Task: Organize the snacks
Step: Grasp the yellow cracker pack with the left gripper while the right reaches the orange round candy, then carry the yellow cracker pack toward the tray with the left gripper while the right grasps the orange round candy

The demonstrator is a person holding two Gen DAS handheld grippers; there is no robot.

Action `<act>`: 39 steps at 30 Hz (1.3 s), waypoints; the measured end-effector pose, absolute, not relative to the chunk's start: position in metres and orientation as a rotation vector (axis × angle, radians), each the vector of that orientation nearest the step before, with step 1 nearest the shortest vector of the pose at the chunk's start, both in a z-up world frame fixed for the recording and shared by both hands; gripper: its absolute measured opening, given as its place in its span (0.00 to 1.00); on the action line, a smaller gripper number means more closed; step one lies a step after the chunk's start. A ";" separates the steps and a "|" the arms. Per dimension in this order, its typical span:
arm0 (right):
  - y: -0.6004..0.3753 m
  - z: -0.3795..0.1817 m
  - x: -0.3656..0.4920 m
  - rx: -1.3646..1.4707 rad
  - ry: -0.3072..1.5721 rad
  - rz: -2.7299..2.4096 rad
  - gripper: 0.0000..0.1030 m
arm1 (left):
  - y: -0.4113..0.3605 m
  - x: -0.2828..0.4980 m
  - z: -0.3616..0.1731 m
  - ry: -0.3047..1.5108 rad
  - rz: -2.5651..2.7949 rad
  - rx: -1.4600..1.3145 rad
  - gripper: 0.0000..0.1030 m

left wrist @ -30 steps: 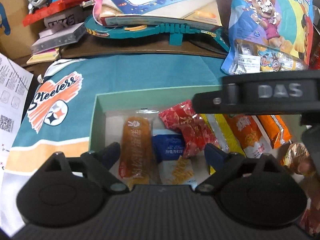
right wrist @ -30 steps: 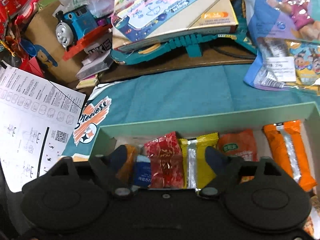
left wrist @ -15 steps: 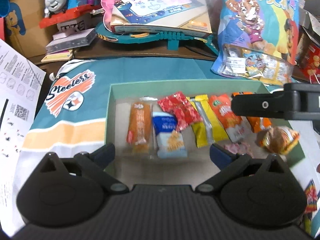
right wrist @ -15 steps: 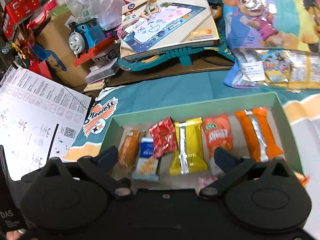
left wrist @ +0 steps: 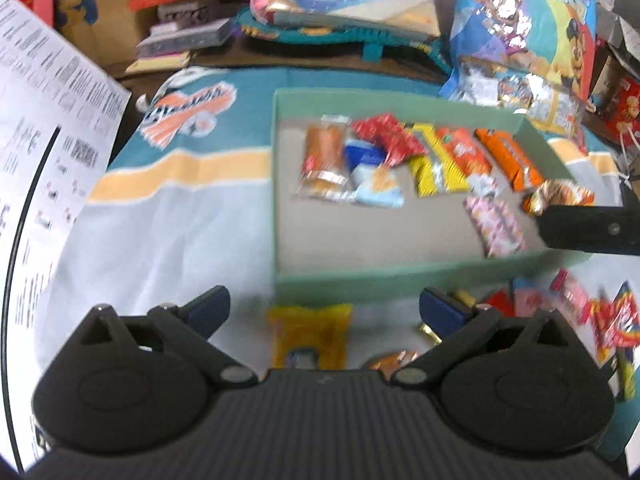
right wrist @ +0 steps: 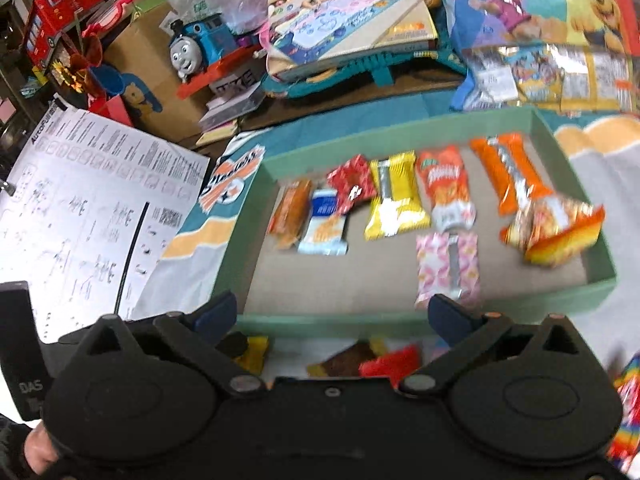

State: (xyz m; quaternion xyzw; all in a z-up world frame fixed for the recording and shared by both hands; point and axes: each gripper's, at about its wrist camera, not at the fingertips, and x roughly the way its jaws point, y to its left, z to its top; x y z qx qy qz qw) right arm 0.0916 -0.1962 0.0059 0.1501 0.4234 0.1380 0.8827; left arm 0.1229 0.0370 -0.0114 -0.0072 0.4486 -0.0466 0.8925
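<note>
A pale green shallow box [left wrist: 384, 100] [right wrist: 392, 136] holds several snack packets in a row: brown, blue-white [right wrist: 324, 220], red, yellow [right wrist: 394, 200], two orange, plus a pink one [right wrist: 448, 268] and a crinkled orange bag [right wrist: 556, 228]. My left gripper [left wrist: 324, 306] is open and empty, just in front of the box's near wall, above a loose yellow packet [left wrist: 310, 334]. My right gripper [right wrist: 332, 314] is open and empty over the near wall. Loose red and brown packets [right wrist: 376, 360] lie below it.
A teal, orange and white cloth [left wrist: 180, 168] covers the table. A printed paper sheet [right wrist: 88, 208] lies at left. A toy train [right wrist: 200, 48], a boxed toy [right wrist: 352, 12] and a large cartoon snack bag [left wrist: 532, 36] crowd the back. More loose packets [left wrist: 600, 316] lie right of the box.
Both grippers have pulled back and up from inside the box to its near edge. The whole box and the loose packets in front of it have come into view.
</note>
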 end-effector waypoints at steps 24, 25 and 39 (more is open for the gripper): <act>-0.152 -0.052 0.079 0.282 1.064 0.290 0.90 | 0.059 0.107 -0.068 0.987 -0.058 0.047 0.46; -0.148 -0.053 0.080 0.272 1.068 0.298 0.89 | 0.063 0.106 -0.068 0.989 -0.063 0.033 0.46; -0.079 -0.062 0.080 0.024 1.034 0.375 0.68 | 0.114 0.091 -0.069 0.980 -0.026 -0.079 0.46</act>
